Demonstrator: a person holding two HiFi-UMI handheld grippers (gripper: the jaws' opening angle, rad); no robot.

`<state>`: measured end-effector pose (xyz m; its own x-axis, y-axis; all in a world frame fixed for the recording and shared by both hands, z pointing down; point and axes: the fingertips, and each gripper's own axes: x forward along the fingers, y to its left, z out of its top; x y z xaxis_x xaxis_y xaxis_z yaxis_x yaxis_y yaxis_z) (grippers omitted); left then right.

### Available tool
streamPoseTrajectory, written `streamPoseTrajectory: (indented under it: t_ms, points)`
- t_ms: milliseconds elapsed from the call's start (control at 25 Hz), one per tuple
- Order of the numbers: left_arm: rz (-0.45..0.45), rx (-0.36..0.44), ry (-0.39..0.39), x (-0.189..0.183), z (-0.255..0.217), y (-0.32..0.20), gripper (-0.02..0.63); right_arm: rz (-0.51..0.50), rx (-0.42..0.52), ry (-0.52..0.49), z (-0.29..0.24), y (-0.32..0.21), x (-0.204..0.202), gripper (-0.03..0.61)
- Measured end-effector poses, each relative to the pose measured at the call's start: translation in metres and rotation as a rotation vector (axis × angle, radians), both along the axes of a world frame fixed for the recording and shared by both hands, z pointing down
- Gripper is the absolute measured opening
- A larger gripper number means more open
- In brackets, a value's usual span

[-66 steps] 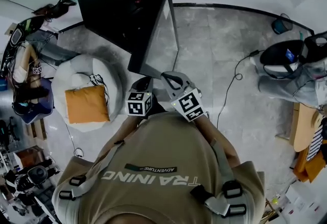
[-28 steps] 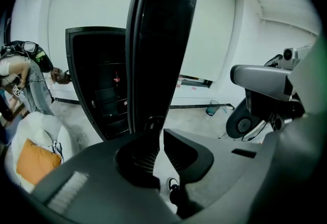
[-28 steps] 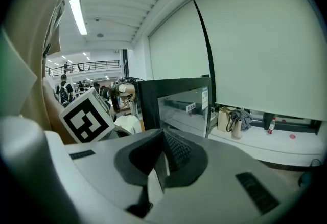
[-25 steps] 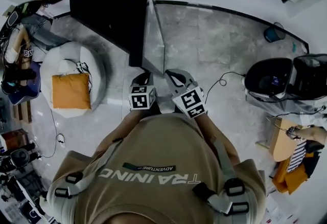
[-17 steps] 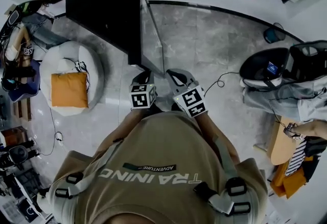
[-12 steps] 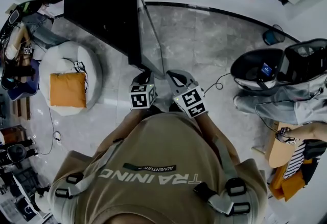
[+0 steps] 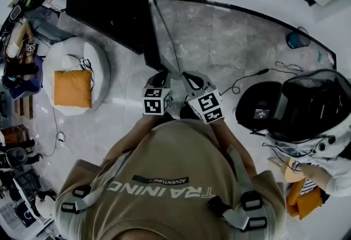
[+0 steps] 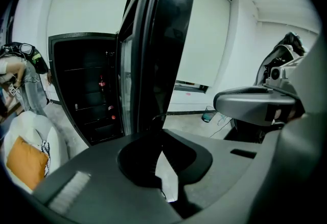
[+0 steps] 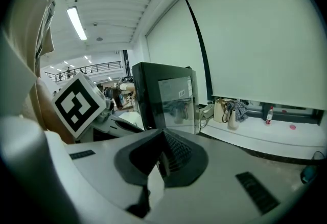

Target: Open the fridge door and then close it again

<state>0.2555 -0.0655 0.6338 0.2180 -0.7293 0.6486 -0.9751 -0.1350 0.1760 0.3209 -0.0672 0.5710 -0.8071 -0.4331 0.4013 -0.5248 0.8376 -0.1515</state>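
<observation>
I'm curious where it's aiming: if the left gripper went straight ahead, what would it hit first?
Most likely the edge of the open fridge door, standing edge-on right ahead of the left gripper. It looks very close, though depth is hard to judge.

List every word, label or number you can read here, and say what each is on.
"TRAINING": large pale letters on the person's shirt, upside down in the head view.
"ADVENTURE": small letters on a dark patch on that shirt, also upside down.
Sticker on the fridge door: too small to read.
Label on the red-capped bottle: too small to read.
</observation>
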Motion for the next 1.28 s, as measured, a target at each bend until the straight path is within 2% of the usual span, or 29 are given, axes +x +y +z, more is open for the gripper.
streamPoseTrajectory:
  t_ms: [200, 360, 600, 1280]
  points:
    - [0.024, 0.017, 0.059, 0.000, -0.009, 0.007, 0.002, -0.028, 0.012, -0.036, -0.006, -0.015, -0.013, -0.005]
    - [-0.010, 0.028, 0.083, -0.018, -0.010, 0.018, 0.002, -0.044, 0.014, -0.051, -0.005, -0.020, -0.028, -0.005]
    - [-0.083, 0.051, 0.091, -0.053, -0.014, 0.025, 0.002, -0.085, 0.015, -0.049, -0.005, -0.024, -0.050, -0.005]
    - [-0.139, 0.062, 0.100, -0.102, -0.018, 0.032, 0.002, -0.105, 0.019, -0.042, -0.010, -0.024, -0.072, -0.005]
